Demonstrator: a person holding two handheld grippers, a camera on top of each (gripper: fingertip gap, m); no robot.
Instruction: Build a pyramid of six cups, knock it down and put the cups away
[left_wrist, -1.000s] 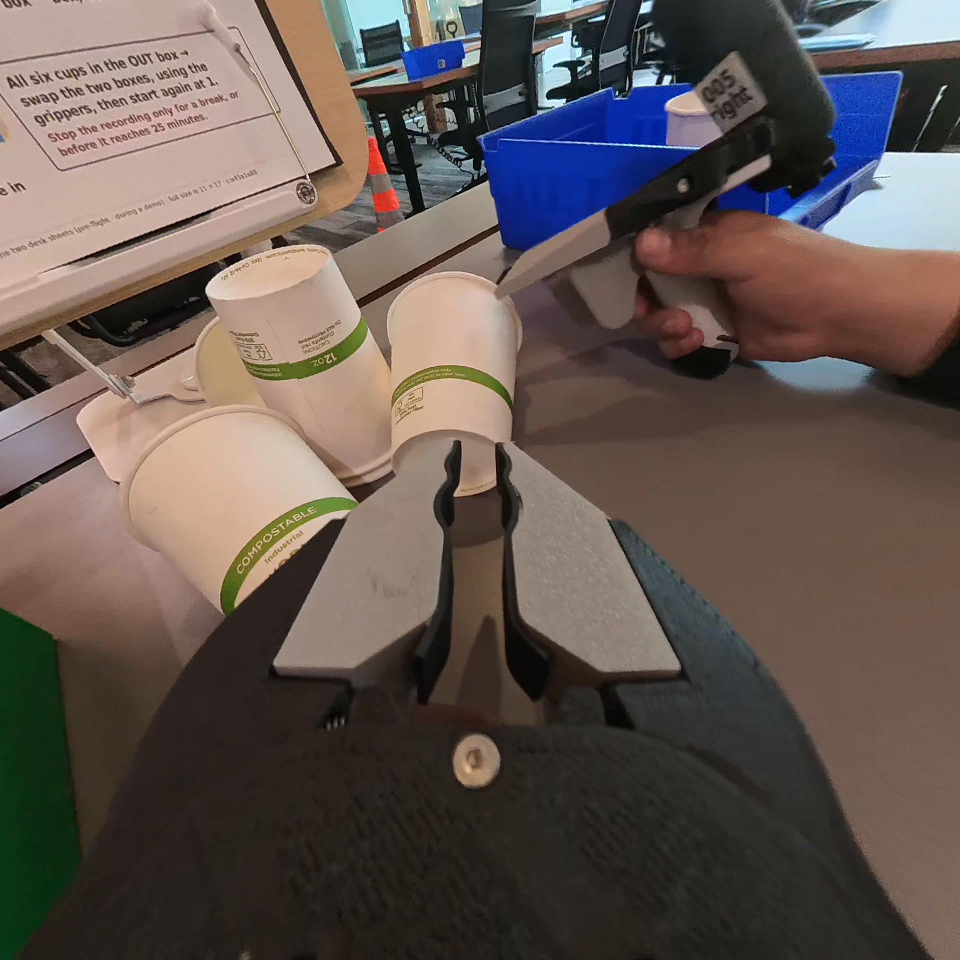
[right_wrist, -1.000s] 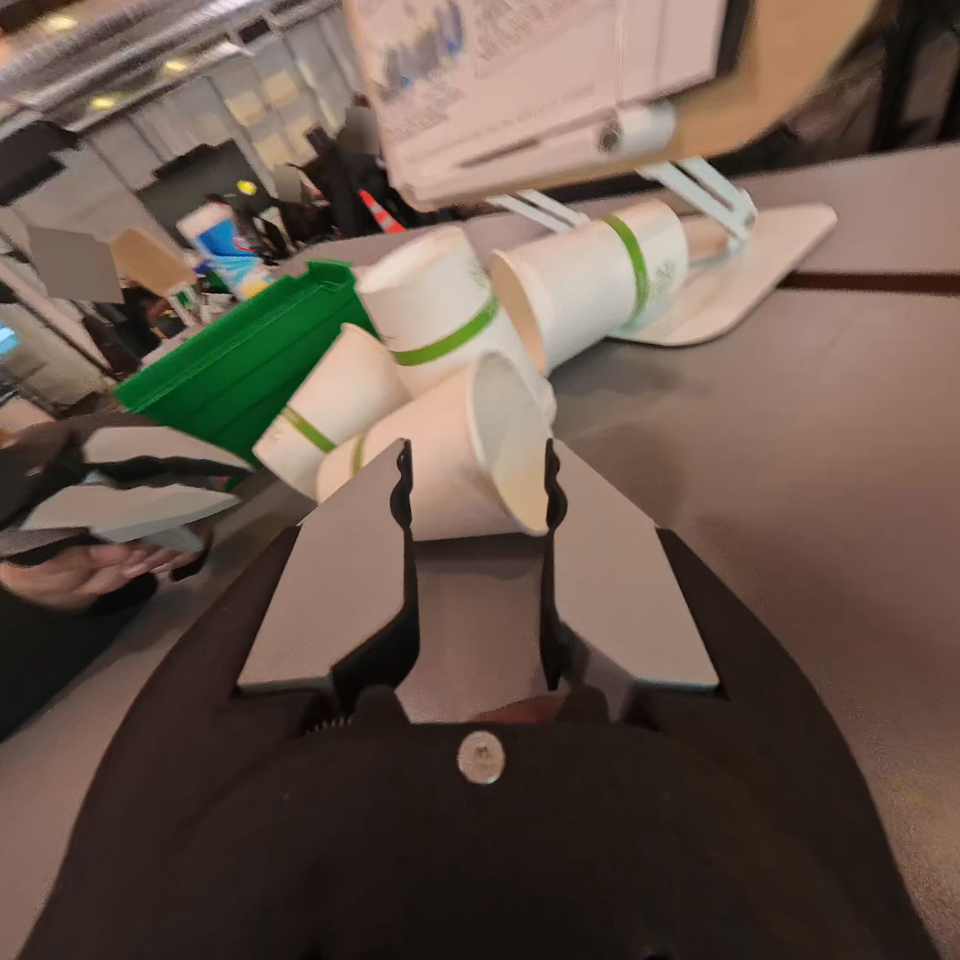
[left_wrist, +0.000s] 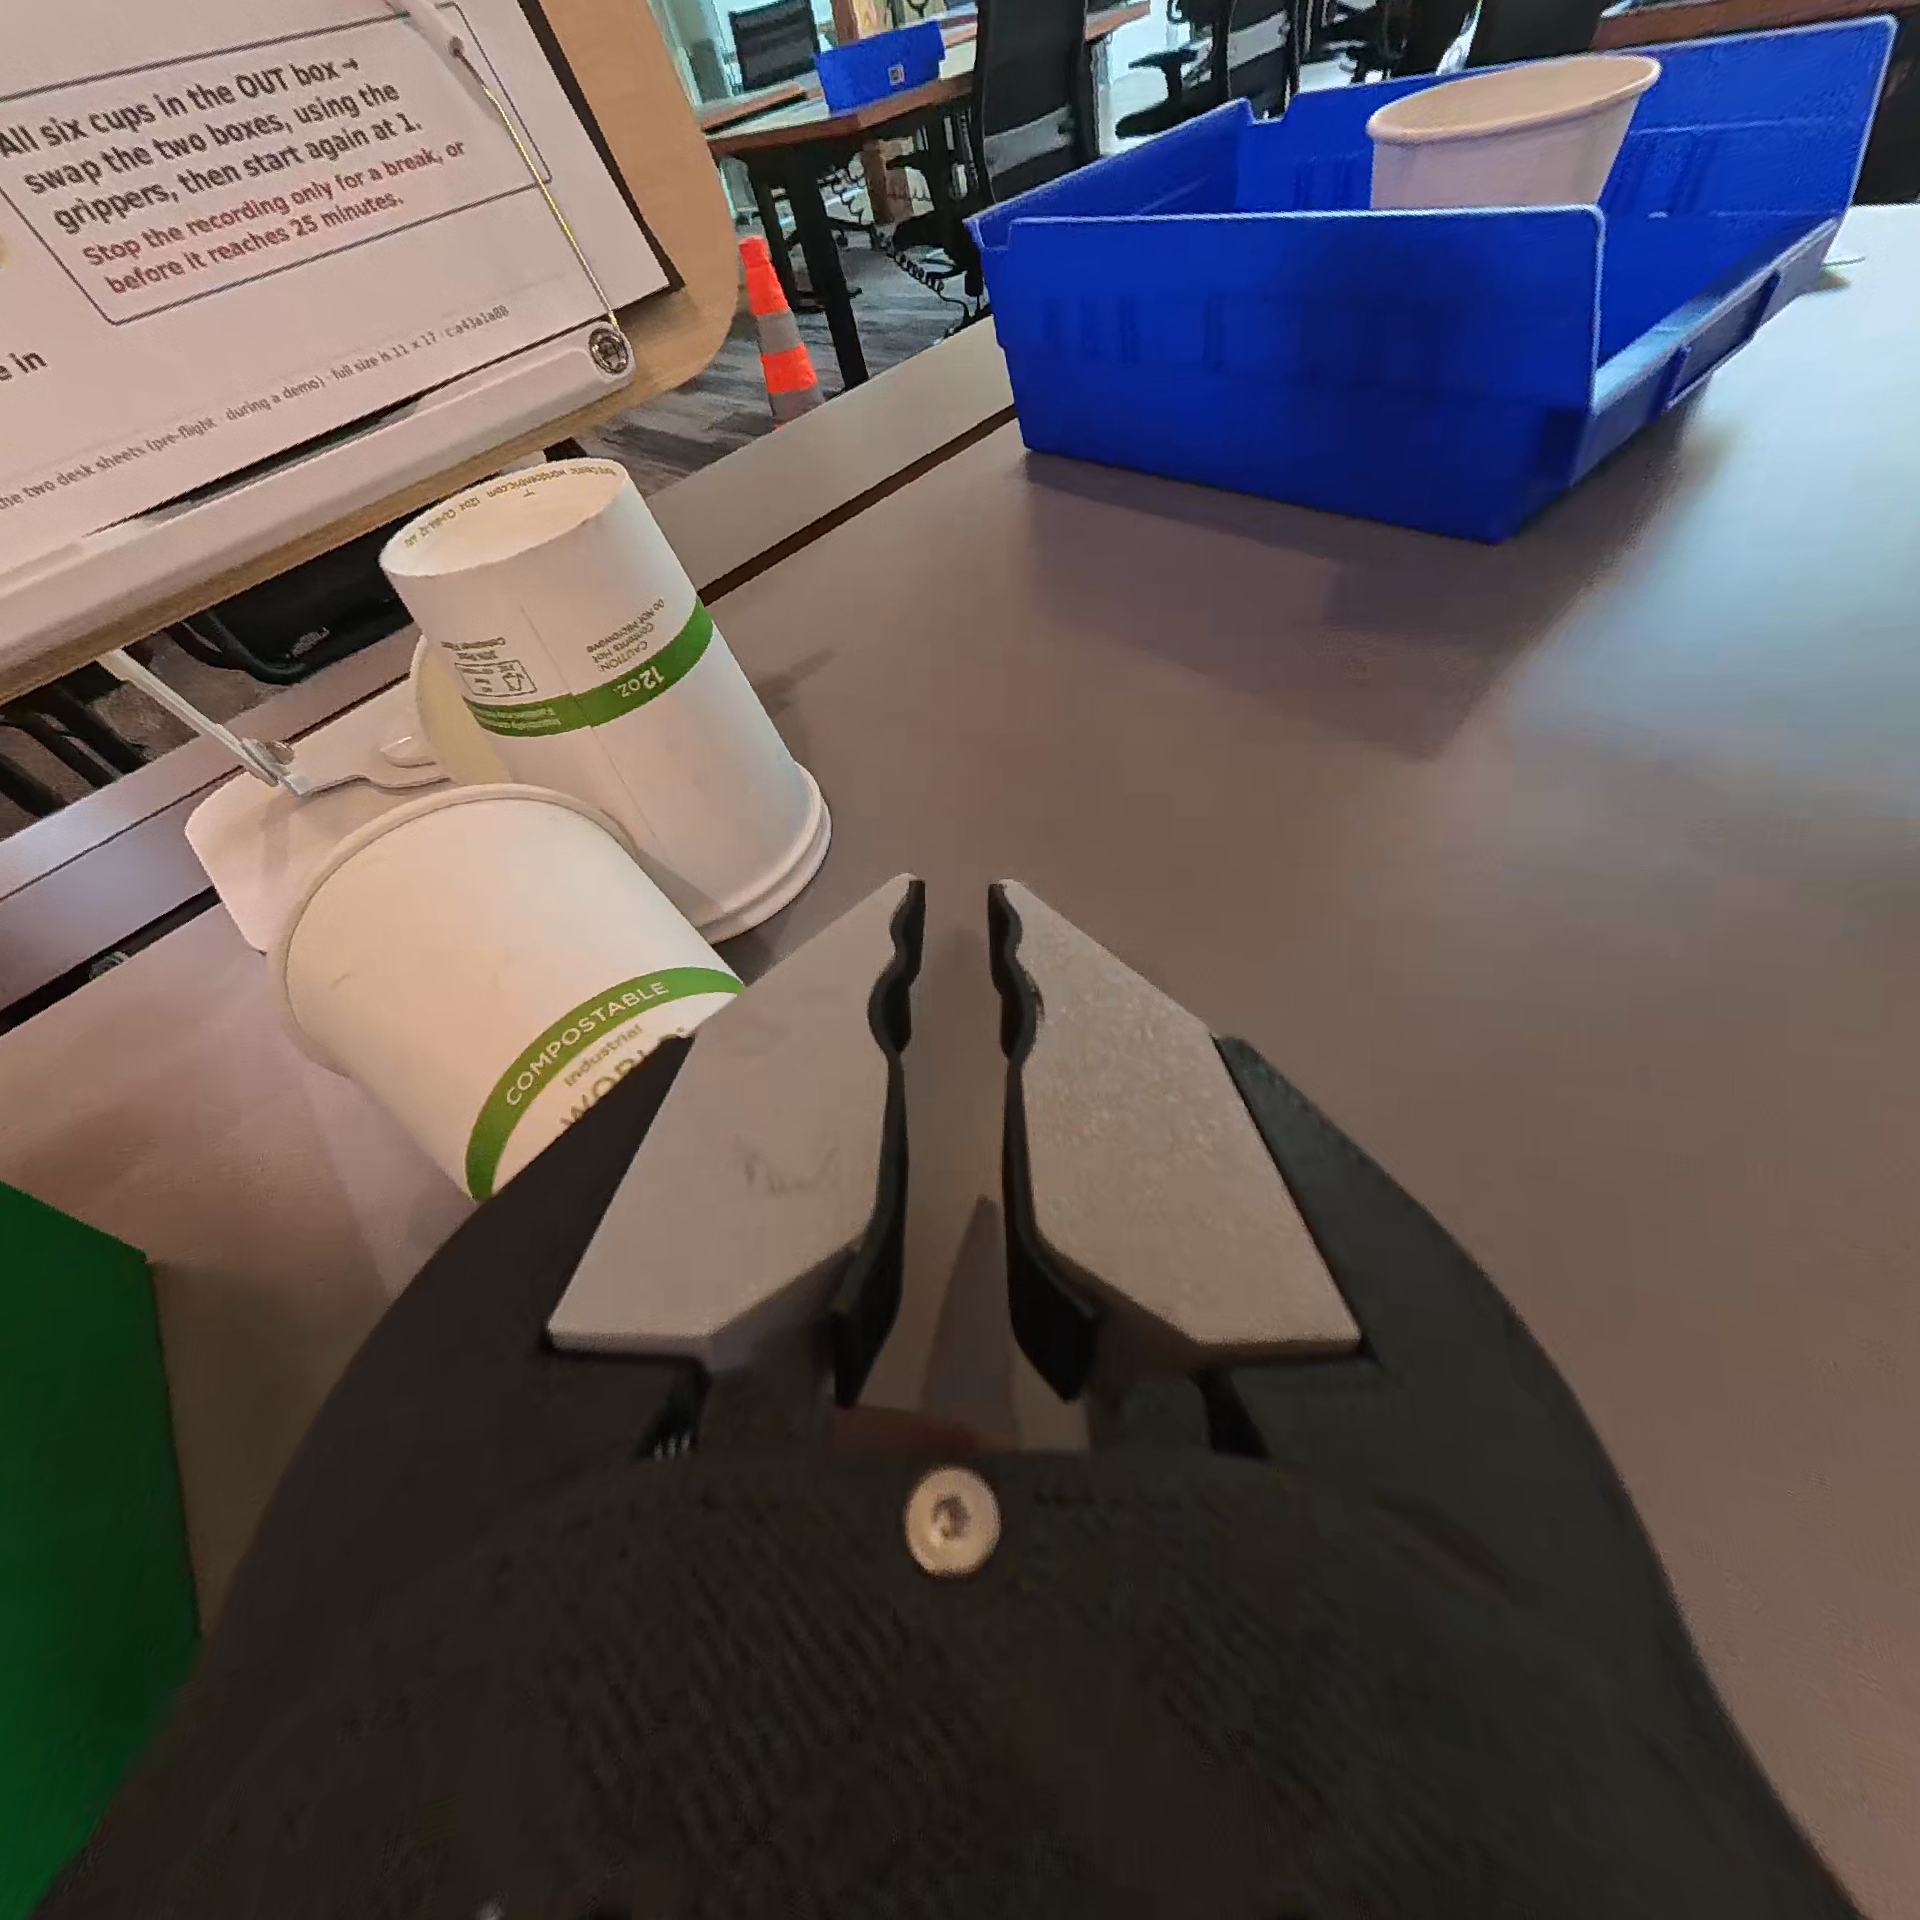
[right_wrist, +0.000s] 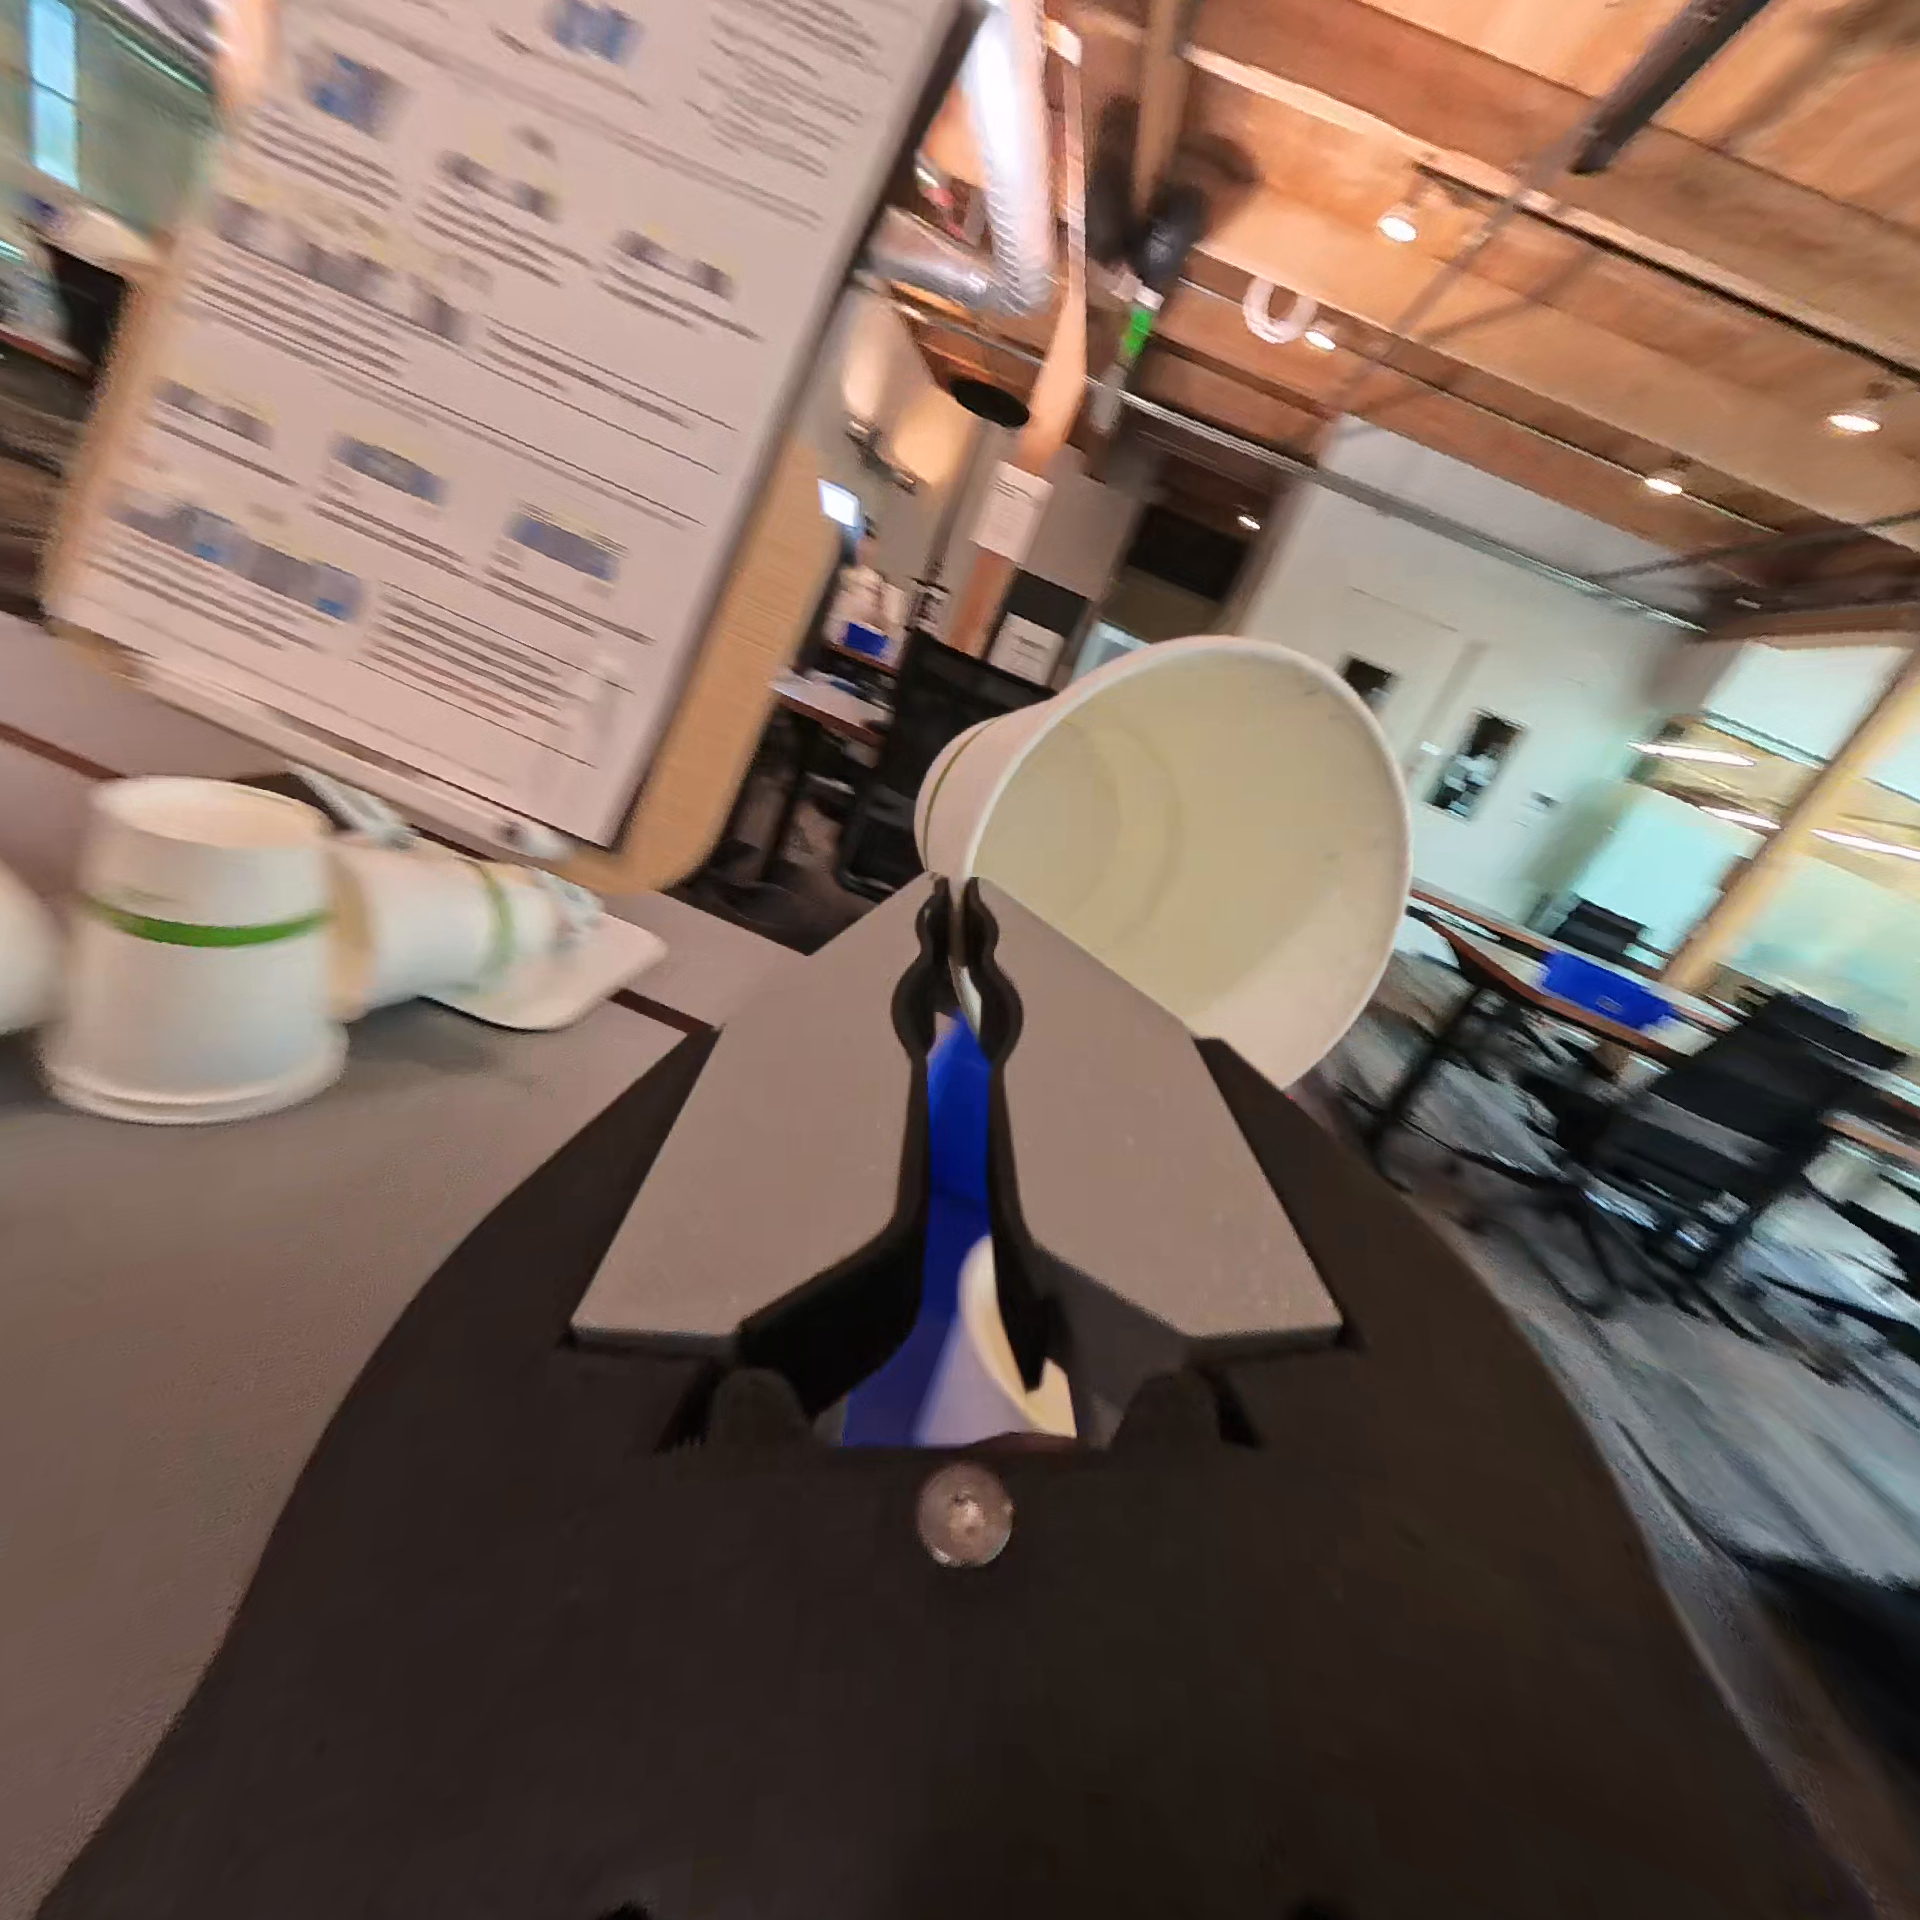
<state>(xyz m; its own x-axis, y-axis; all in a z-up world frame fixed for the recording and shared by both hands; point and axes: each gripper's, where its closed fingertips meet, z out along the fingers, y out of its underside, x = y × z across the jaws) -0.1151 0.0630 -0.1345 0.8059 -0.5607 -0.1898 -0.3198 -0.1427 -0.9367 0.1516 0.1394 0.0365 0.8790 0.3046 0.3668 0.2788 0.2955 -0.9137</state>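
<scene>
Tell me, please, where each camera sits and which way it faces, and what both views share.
Left wrist view: sits on the left gripper, low over the table, facing the blue bin; its own fingers show, slightly parted, empty.
Right wrist view: sits on the right gripper, tilted upward toward the ceiling; its fingers show, shut on a cup by the rim.
Shared: the fallen cups, the stand, the table.

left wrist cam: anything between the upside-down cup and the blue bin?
Nothing: only bare grey tabletop lies between the upside-down white paper cup and the blue plastic bin, in the left wrist view.
</scene>
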